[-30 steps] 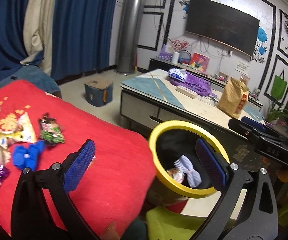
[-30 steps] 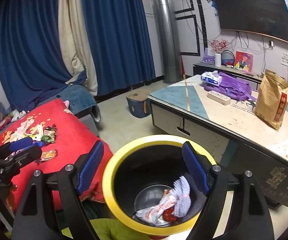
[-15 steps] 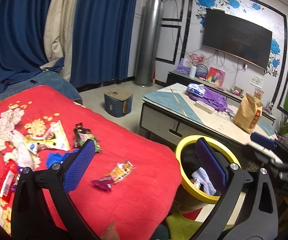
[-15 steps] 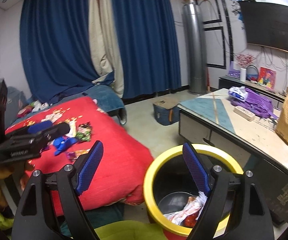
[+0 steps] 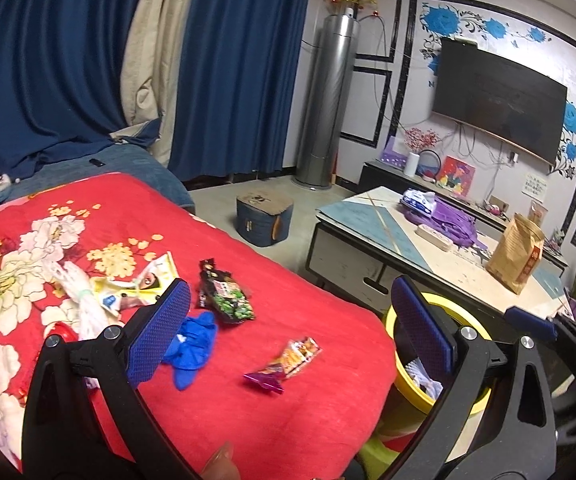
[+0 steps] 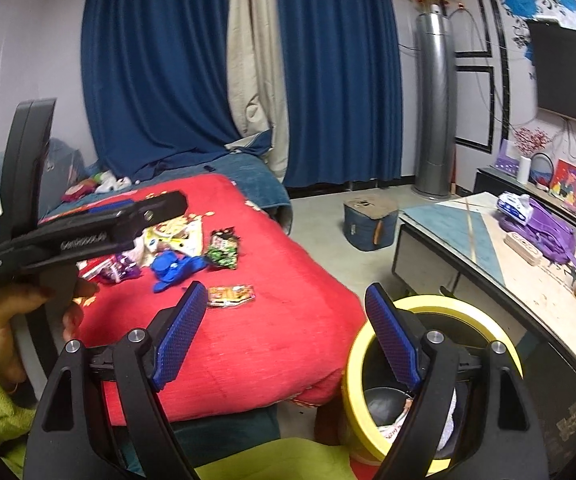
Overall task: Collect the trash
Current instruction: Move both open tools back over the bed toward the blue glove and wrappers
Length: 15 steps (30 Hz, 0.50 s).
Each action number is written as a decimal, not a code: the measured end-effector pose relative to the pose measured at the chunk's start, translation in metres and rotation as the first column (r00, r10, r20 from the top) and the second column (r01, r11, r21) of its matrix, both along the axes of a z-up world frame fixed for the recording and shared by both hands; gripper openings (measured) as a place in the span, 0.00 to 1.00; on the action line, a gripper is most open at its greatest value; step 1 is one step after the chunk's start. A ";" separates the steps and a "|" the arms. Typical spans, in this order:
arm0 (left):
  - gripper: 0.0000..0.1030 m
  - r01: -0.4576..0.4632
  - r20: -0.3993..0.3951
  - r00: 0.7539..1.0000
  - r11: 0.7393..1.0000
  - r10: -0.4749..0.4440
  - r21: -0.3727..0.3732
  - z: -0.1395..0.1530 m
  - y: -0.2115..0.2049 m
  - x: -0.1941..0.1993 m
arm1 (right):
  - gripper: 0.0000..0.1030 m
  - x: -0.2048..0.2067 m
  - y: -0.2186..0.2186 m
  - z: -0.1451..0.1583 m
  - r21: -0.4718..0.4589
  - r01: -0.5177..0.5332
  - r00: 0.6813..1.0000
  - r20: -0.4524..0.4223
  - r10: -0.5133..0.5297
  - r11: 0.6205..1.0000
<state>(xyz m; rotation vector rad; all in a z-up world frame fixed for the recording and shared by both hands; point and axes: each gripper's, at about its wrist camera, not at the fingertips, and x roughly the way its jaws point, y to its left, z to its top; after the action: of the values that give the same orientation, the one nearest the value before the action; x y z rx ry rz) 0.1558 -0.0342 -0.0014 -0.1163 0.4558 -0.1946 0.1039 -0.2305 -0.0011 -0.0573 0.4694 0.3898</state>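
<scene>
Trash lies on a red flowered blanket (image 5: 272, 408): an orange and purple snack wrapper (image 5: 284, 364), crumpled blue gloves (image 5: 190, 346), a dark green snack bag (image 5: 224, 294), a yellow-white wrapper (image 5: 144, 280) and white plastic (image 5: 84, 304). The yellow-rimmed bin (image 6: 428, 312) beside the bed holds wrappers. My left gripper (image 5: 288, 328) is open and empty above the blanket, over the orange wrapper. My right gripper (image 6: 288, 336) is open and empty between the bed edge and the bin. The orange wrapper (image 6: 230, 294) and gloves (image 6: 176, 266) also show in the right wrist view.
A low table (image 5: 372, 220) with a purple bag (image 5: 448, 220) and a brown paper bag (image 5: 516, 256) stands behind the bin. A small blue stool (image 5: 264, 218) sits on the floor. Blue curtains (image 5: 68, 60) hang behind the bed.
Both grippers have swung left from over the bin toward the red blanket. The bin has shifted to the right edge of both views. Both stay open and empty.
</scene>
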 end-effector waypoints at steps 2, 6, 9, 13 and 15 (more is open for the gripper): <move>0.90 -0.010 0.004 1.000 1.000 0.010 -0.001 0.001 0.004 0.000 | 0.77 -0.001 0.007 0.000 -0.007 -0.016 1.000 0.000 0.016 1.000; 0.90 -0.034 0.007 0.999 0.999 0.034 -0.009 0.003 0.015 0.000 | 0.77 -0.001 0.021 -0.001 -0.018 -0.047 0.999 -0.008 0.047 0.999; 0.90 -0.050 0.008 0.999 0.999 0.050 -0.007 0.004 0.021 0.000 | 0.77 0.003 0.033 -0.004 -0.025 -0.066 0.998 -0.021 0.065 0.998; 0.90 -0.084 0.001 0.997 0.996 0.084 -0.008 0.003 0.035 0.003 | 0.77 0.009 0.046 -0.009 -0.033 -0.084 0.996 -0.039 0.083 0.996; 0.90 -0.106 -0.006 0.994 0.994 0.106 -0.011 0.002 0.046 0.005 | 0.77 0.014 0.053 -0.012 -0.035 -0.091 0.995 -0.048 0.090 0.995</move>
<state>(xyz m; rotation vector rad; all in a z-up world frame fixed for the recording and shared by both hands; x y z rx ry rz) 0.1610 0.0115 0.0006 -0.1517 0.4526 -0.0928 0.1183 -0.1776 -0.0134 -0.1065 0.5216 0.4721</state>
